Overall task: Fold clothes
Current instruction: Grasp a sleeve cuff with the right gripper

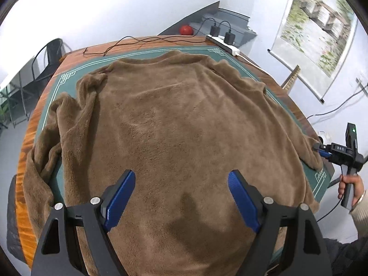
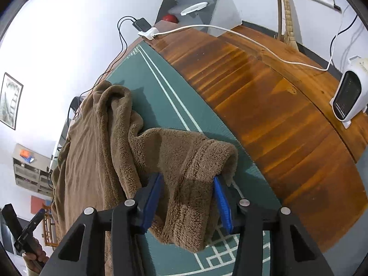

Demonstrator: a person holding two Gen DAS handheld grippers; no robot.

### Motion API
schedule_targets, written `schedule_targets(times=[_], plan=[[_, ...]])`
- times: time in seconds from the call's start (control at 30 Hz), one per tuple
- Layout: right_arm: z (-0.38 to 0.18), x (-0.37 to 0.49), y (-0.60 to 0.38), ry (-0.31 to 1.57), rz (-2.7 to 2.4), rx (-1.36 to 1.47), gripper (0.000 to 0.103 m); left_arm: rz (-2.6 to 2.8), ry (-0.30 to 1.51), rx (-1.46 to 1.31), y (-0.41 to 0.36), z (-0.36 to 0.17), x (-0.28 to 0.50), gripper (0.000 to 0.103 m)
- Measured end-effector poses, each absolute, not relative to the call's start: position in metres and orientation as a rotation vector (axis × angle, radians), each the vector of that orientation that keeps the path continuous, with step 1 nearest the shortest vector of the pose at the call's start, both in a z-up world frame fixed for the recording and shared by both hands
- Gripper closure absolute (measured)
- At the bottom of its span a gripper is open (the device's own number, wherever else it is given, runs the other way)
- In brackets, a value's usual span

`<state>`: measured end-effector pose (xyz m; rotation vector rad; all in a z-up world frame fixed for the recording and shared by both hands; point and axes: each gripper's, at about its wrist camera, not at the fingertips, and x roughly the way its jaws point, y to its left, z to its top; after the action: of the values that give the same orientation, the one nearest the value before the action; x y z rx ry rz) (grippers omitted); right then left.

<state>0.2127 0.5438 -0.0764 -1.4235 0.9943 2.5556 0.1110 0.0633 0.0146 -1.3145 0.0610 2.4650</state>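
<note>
Right tool [image 2: 187, 197] clamped on sleeve cuff of fluffy brown fleece sweater [image 1: 184, 126] at worktop's [image 2: 264, 105] right edge; body lies leftward. Left tool [image 1: 181, 197] hovers wide open, empty.

A lived-in room of a home is shown, with plain white walls. A wooden table [image 2: 264, 115] is covered in part by a green mat [image 1: 142, 53] edged with white line patterns. At the table's far edge a white power strip [image 1: 226, 44] is laid, with black chargers [image 1: 215, 30] plugged into it and thin cables trailed across the wood. A scroll painting [image 1: 319, 23] of a stone bridge is hung on the right wall. A grey staircase [image 1: 220, 20] is seen in the far corner, with a red ball [image 1: 185, 30] at its foot. A small white heater [image 2: 349, 92] is placed on the table's right side, a straw broom [image 2: 287, 13] is leaned against the wall behind it, and a black chair [image 1: 49, 53] is set at far left.
</note>
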Motion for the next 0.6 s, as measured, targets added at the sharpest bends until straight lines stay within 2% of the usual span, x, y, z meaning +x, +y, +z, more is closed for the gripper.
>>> schedule_targets(times=[0.33, 0.6], plan=[[-0.085, 0.213, 0.559, 1.118, 2.522, -1.341, 0.054, 2.464, 0.015, -1.396, 0.059, 0.001, 0.108, 0.016], [-0.09, 0.205, 0.543, 1.155, 2.594, -1.411, 0.054, 2.442, 0.009, -1.439, 0.064, -0.009, 0.109, 0.016]])
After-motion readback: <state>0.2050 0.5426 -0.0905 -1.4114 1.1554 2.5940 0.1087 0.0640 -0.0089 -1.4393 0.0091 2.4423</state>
